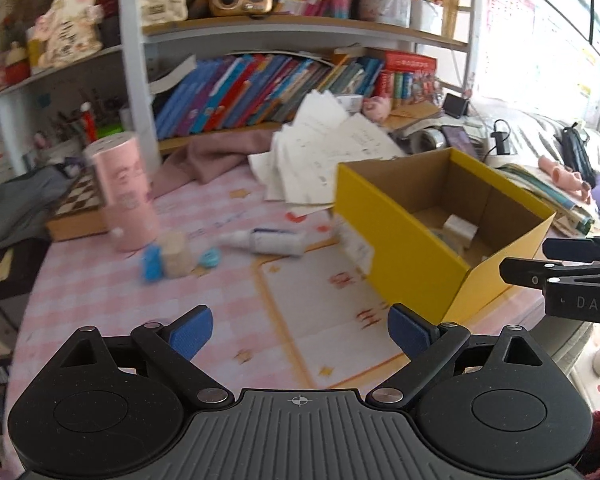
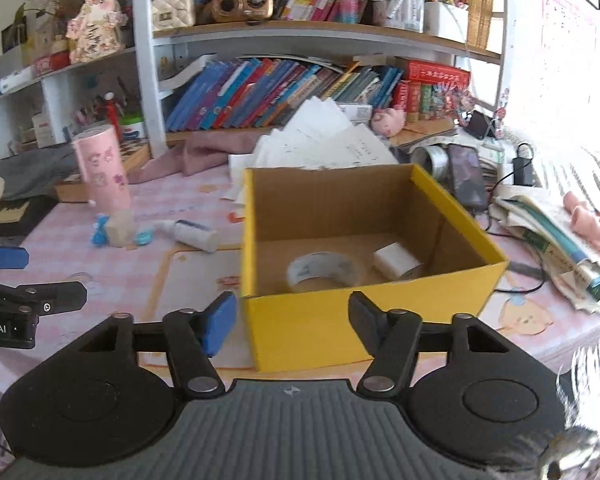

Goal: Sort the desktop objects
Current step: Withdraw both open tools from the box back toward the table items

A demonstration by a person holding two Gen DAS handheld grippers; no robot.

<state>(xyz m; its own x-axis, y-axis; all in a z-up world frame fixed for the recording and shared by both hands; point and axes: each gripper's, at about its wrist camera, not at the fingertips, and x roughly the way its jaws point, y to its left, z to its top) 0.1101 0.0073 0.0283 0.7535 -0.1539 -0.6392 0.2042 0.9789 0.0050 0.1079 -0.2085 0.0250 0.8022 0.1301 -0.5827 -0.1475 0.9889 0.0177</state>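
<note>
Farthest left of the yellow box stands the tall pink tin, upright and well apart from it. It looks light and smooth-sided, likely to slip or tip, so I would grip it low across the body. Nearer the box, just in front of the tin, sit a small blue thing, a pale block and a round blue bit, bunched close together; they are too blurred for me to name. They look light and small, and I would pinch each across its narrow width. Between them and the box lies a white tube on its side, probably soft, best taken mid-body.

My left gripper hangs over the pink cloth left of the box, fingers spread wide with nothing between them. My right gripper hovers at the box's near wall, fingers likewise spread and bare.

Inside the box rest a roll of clear tape and a white block, side by side on the floor.
</note>
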